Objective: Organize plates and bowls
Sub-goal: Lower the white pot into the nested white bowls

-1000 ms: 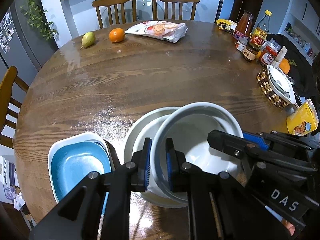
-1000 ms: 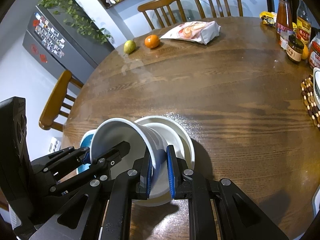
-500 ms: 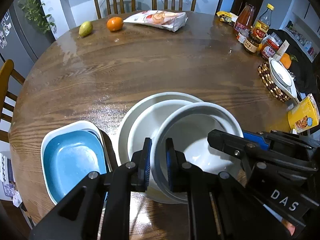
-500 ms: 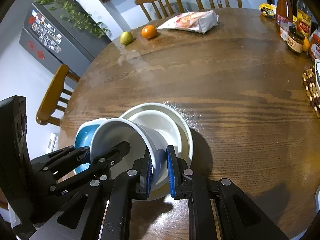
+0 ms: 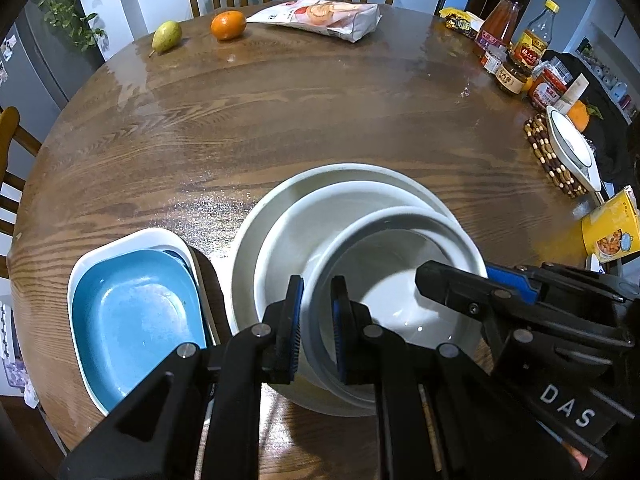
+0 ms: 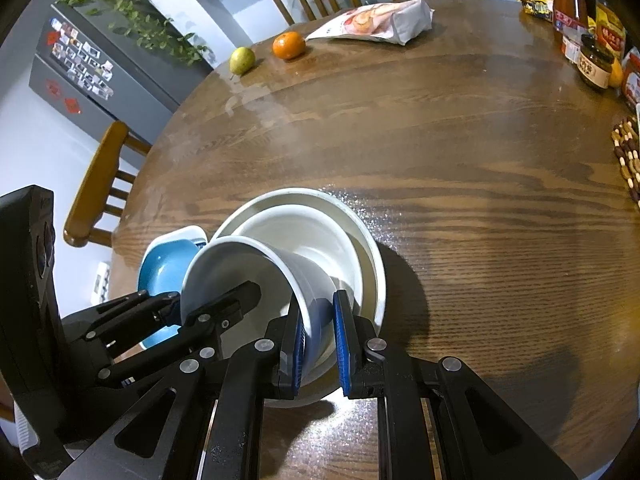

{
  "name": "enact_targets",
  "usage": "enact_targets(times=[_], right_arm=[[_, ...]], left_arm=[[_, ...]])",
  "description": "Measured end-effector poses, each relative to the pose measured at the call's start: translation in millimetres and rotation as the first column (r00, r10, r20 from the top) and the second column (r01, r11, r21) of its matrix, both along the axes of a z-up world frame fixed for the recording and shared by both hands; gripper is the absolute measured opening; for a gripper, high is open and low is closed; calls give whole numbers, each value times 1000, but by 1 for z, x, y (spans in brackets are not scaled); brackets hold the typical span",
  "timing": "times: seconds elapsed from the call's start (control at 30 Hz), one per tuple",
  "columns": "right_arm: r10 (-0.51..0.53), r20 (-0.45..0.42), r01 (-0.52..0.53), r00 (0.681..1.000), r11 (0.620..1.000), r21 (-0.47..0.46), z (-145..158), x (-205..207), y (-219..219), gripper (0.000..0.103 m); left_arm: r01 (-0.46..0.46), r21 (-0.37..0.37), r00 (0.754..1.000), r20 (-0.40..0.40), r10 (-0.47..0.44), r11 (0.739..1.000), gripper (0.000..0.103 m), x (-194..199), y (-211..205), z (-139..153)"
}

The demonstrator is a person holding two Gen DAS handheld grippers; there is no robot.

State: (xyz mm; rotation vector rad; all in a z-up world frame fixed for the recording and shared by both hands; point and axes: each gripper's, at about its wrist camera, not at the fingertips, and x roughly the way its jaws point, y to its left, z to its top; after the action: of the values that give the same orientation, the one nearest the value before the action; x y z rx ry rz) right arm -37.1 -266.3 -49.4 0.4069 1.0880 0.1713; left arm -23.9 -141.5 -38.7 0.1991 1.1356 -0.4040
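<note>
Both the left gripper [image 5: 316, 316] and right gripper [image 6: 319, 332], each clamped on the rim of the small white ceramic bowl [image 5: 400, 292], hold it tilted in the stacked wide white bowls [image 5: 256, 248], at 3 o'clock of the blue square dish [image 5: 132, 320]; next, I judge, level and release it.

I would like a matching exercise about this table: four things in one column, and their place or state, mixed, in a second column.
Things:
1. small white bowl
2. blue dish
3. orange
4. beaded trivet

Places or states:
A. under a white plate at the table's right edge
B. gripped on its rim by both claws
C. between a pear and a snack bag
D. nested in a white dish, left of the round bowls

Pairs: 1-B, 2-D, 3-C, 4-A
</note>
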Motion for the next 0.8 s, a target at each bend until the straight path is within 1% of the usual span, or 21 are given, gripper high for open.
enact_targets(times=[0.43,0.8], right_arm=[[-2,-33,2,999,1000,-11,-6,7,4,16],[-12,-52,13,999,1000,7,-8,12,1,16]], left_arm=[[7,10,999,-32,-7,1000,11,10,0,-7],[12,20,999,-39,-11,1000,9,14,-5,-10]])
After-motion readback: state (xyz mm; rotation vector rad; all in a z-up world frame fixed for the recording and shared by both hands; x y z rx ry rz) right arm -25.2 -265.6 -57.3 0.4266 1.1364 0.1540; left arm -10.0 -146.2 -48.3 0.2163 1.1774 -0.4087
